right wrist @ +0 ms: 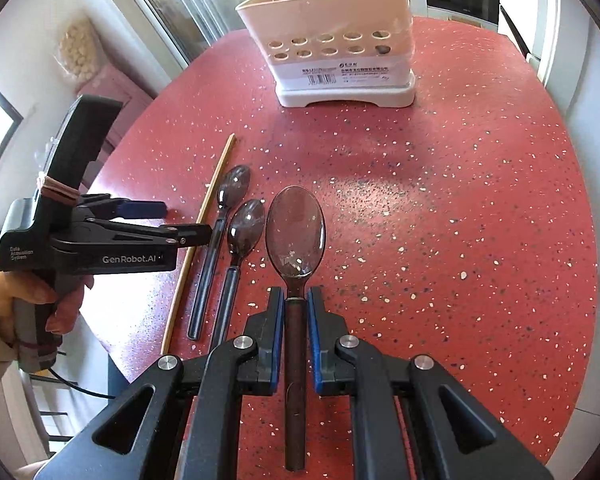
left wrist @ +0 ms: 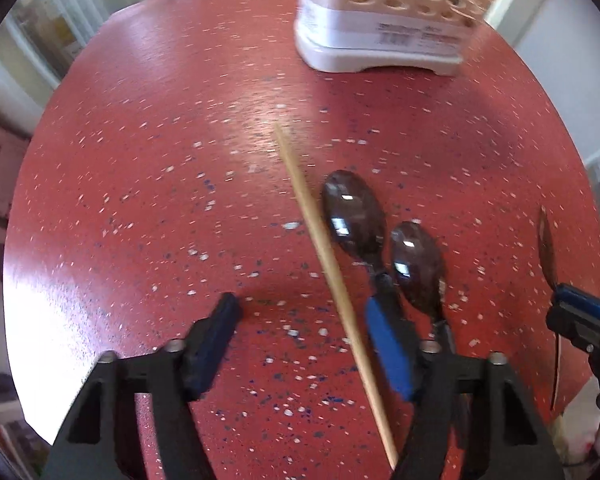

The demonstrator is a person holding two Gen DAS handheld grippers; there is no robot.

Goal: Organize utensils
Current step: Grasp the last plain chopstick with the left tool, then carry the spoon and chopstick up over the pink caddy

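Note:
A pale utensil holder with several utensils in it stands at the far side of the red speckled table; it also shows in the left wrist view. My right gripper is shut on the handle of a large dark spoon, bowl pointing forward; this spoon shows in the left wrist view. My left gripper is open above a wooden chopstick. Two smaller dark spoons lie just right of the chopstick. The left gripper shows in the right wrist view.
The right gripper shows at the right edge of the left wrist view. Cabinets and an oven stand behind the table. The table's edge is close on the left.

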